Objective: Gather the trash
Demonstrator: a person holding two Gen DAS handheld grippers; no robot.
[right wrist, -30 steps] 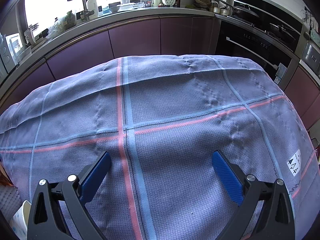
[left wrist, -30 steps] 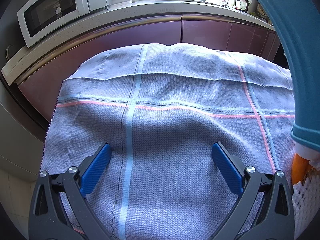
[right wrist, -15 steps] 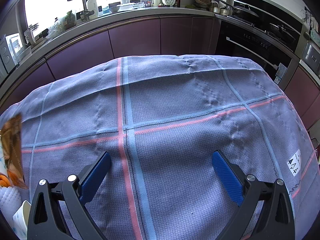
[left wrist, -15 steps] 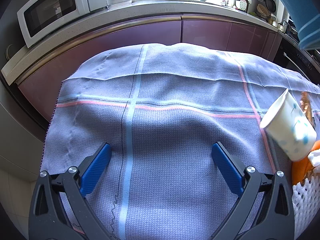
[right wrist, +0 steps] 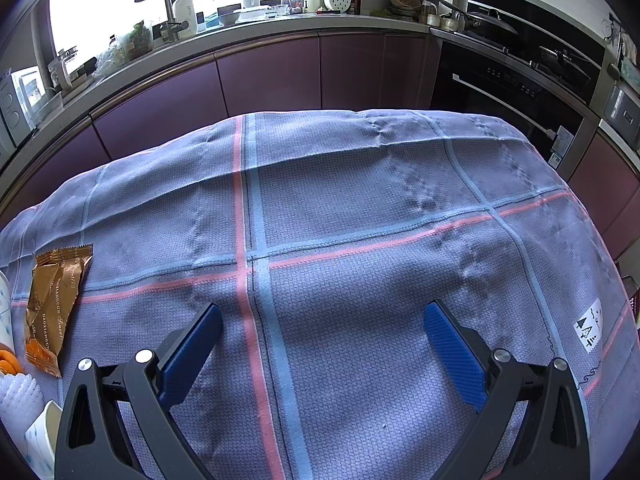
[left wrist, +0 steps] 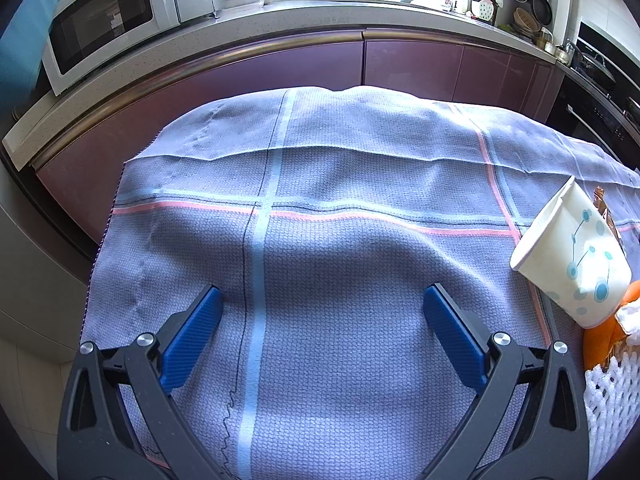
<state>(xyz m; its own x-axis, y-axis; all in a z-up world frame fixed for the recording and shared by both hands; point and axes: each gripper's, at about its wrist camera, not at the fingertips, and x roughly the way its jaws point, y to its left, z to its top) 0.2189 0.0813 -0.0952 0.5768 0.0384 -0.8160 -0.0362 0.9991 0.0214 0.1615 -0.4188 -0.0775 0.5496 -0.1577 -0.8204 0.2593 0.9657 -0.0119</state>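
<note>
Left-wrist view: the left gripper point(left wrist: 322, 308) hovers over a cloth-covered table point(left wrist: 320, 200), its blue-padded fingers point(left wrist: 192, 336) spread wide with nothing between them; the cloth is grey-lilac with pale blue and pink stripes crossing at right angles; at the right edge of this view a white paper cup point(left wrist: 572, 256) with a blue dot-and-line print lies tipped, its open mouth turned toward the left; just below the cup sit an orange peel point(left wrist: 600, 340) and a piece of white foam netting point(left wrist: 612, 400), the peel touching the cup's base; a sliver of a brown wrapper shows behind the cup's rim. Right-wrist view: the right gripper point(right wrist: 322, 320) is likewise held over the cloth, jaws wide apart and empty; the trash lies at the far left of this view, well apart from the fingers; a brown-and-orange snack wrapper point(right wrist: 56, 300) lies flat on the cloth near a pink stripe; beside it, at the frame edge, are the side of the cup, the peel, the white netting, and a second paper cup point(right wrist: 40, 440) partly hidden by the gripper's black frame. Background: a curved counter point(left wrist: 280, 16) over purple cabinet fronts, a microwave point(left wrist: 112, 16) at left, a tap point(right wrist: 164, 4) and an oven point(right wrist: 512, 84) at right.
</note>
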